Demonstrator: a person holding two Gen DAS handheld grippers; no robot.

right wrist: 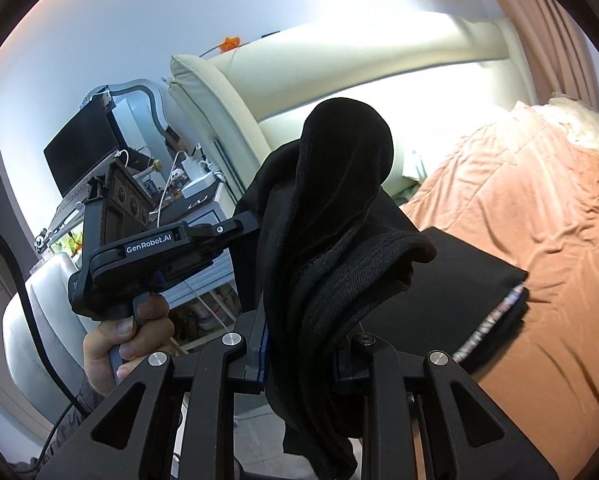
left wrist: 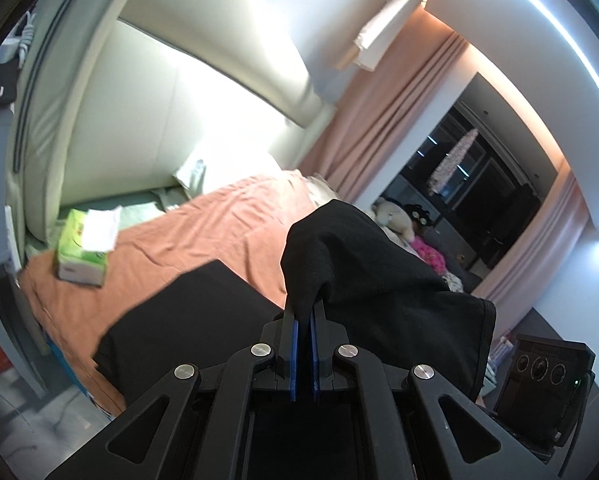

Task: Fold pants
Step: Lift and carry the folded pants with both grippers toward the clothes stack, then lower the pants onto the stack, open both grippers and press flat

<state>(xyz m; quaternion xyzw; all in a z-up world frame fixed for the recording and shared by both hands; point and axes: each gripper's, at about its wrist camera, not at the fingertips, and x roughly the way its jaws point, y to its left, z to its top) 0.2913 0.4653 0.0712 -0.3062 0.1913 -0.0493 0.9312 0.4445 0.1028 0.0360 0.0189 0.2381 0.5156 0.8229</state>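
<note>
Left gripper (left wrist: 304, 312): we see our blue-padded fingers (left wrist: 295, 344) drawn almost together at lower centre of the left wrist view, a thin edge of black cloth pinched between the tips.
Right gripper (right wrist: 303, 344): in the right wrist view our jaws stand a little apart at lower centre, a thick bunch of the same black cloth packed between them and covering the tips; one blue pad (right wrist: 264, 354) shows at the left of the bunch.
Pants (left wrist: 363, 280): black, lifted off the bed; they drape over our left fingers and hang to the right of the frame, a hemmed edge showing at centre right. In the right wrist view the cloth rises in a hump at centre and falls past the jaws toward the bottom edge.
Folded black stack (right wrist: 471, 292): lies flat on the bed cover, right of centre in the right wrist view; lower left of centre in the left wrist view.
Bed (left wrist: 203, 232): orange cover, wrinkled, across the middle of the left wrist view.
Tissue pack (left wrist: 84, 248): green and white, on the bed at centre left, well apart from the pants.
Left hand (right wrist: 127, 340): we see it gripping the handle of the other gripper at lower left of the right wrist view.
</note>
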